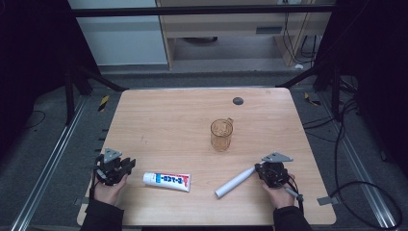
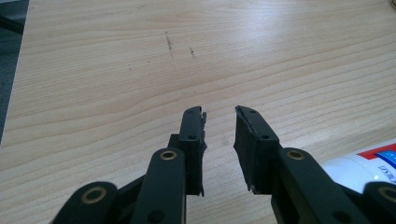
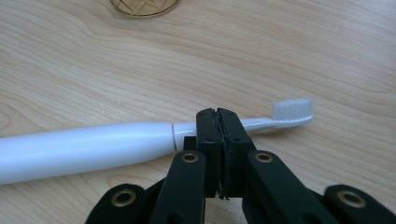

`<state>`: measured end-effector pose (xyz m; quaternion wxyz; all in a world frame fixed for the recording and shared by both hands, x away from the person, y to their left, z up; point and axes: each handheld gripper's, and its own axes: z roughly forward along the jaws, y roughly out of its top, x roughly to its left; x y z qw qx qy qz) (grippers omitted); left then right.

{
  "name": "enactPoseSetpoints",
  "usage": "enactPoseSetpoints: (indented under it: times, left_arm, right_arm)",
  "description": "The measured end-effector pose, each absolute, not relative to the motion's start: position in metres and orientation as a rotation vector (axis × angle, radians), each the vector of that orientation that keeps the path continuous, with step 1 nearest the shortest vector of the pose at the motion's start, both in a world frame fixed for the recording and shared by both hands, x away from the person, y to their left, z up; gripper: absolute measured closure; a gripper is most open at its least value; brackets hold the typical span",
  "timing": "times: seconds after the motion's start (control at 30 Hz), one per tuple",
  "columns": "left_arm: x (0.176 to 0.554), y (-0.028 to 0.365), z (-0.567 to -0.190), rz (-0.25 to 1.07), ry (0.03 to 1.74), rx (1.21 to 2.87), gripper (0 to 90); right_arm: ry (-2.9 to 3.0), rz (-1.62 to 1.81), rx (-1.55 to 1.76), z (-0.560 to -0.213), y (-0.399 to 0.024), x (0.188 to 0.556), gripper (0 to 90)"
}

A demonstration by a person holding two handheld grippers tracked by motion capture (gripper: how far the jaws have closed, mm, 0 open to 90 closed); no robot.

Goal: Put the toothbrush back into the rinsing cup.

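High view looking forward and down from above person's side, taking in whole table (image 1: 168, 115). Left gripper view riding low, close over wood, catching toothpaste tube (image 2: 359, 165) at lower right. Right gripper view sitting close over toothbrush (image 3: 93, 149), glass (image 3: 144, 5) at top edge.

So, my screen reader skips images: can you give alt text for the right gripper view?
The right gripper is shut on the thin neck of a white electric toothbrush lying on a wooden table. Its bristle head points right; an amber cup's base sits at the top edge.
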<state>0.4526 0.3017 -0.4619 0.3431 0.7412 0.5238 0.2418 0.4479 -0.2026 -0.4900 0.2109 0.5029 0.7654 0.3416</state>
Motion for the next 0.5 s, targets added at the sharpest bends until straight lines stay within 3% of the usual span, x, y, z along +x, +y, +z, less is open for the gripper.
enactPoseSetpoints:
  times: [0.5]
  left_arm:
    - [0.453, 0.301, -0.463, 0.629, 1.358, 1.935, 71.4]
  right_arm:
    - [2.138, 0.946, 1.385, -0.494, -0.2, 0.459, 88.0]
